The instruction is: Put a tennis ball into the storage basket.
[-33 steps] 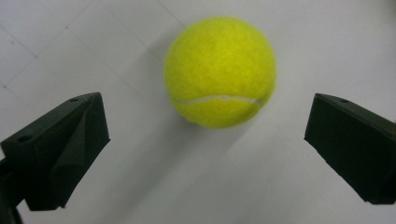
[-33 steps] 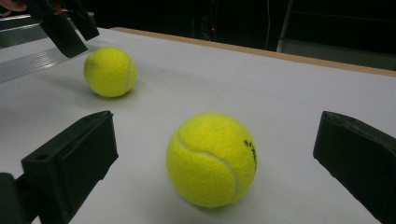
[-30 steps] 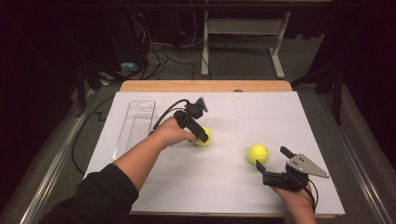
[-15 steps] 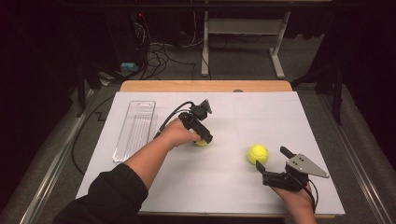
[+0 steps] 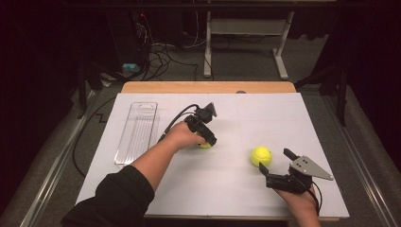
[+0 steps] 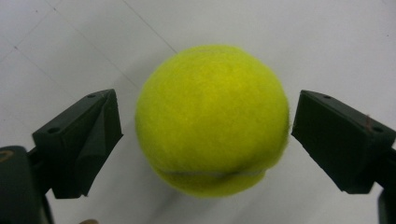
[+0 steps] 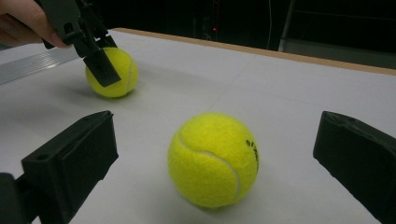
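Note:
Two yellow tennis balls lie on the white table top (image 5: 222, 194). My left gripper (image 5: 208, 142) points down over the left ball (image 5: 205, 145), which it largely hides. In the left gripper view this ball (image 6: 212, 119) sits between the jaws of my left gripper (image 6: 206, 116); they have just been closing. A thin gap shows at the left jaw, and the right jaw is at the ball's fuzz. My right gripper (image 5: 273, 160) rests near the front right, open. The second ball (image 7: 212, 158) lies just beyond its tips (image 7: 215, 135), untouched.
A clear plastic tray (image 5: 137, 132) lies lengthwise along the table's left side. The bare wooden table edge (image 5: 208, 87) runs across the far end, with cables and a stand's legs on the dark floor behind. A cable trails from the left gripper toward the tray.
The left gripper has come down over the left ball, which now shows less, and its jaws have drawn in around it. The right gripper and its ball have not moved.

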`<state>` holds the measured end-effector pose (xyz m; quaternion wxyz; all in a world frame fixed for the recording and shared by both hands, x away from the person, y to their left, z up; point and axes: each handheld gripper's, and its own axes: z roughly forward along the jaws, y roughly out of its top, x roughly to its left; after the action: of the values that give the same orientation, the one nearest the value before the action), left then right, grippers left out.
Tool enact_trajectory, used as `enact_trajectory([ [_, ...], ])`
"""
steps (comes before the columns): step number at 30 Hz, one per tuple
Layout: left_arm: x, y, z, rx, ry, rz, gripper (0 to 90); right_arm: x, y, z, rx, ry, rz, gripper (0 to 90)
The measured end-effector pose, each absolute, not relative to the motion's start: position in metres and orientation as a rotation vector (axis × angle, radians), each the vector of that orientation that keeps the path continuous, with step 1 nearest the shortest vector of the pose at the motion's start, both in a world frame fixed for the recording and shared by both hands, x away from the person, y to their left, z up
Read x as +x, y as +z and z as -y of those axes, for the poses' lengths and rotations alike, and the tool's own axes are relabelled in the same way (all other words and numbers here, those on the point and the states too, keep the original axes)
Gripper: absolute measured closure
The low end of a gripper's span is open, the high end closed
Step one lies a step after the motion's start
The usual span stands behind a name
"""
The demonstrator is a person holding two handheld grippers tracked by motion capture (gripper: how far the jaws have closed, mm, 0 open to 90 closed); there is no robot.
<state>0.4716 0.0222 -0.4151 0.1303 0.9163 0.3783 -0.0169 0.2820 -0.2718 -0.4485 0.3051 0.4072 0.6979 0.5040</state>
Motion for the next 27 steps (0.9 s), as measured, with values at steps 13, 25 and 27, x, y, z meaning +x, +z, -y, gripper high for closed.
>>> enact_trajectory([
  [13, 0.4731, -0.4169, -0.0239, 2.651, -0.088, -1.106, 21.7, 0.2818, -0.448, 0.2718, 1.075, 1.336, -1.846, 0.0],
  [25, 0.4716, -0.4171, -0.0226, 2.68, -0.1, -1.093, 26.5, 0.2817, -0.4478, 0.2717, 1.076, 1.336, -1.846, 0.0],
  [27, 0.472, -0.4171, -0.0228, 2.681, -0.104, -1.091, 26.6, 0.2816, -0.4477, 0.2717, 1.076, 1.336, -1.845, 0.0],
])
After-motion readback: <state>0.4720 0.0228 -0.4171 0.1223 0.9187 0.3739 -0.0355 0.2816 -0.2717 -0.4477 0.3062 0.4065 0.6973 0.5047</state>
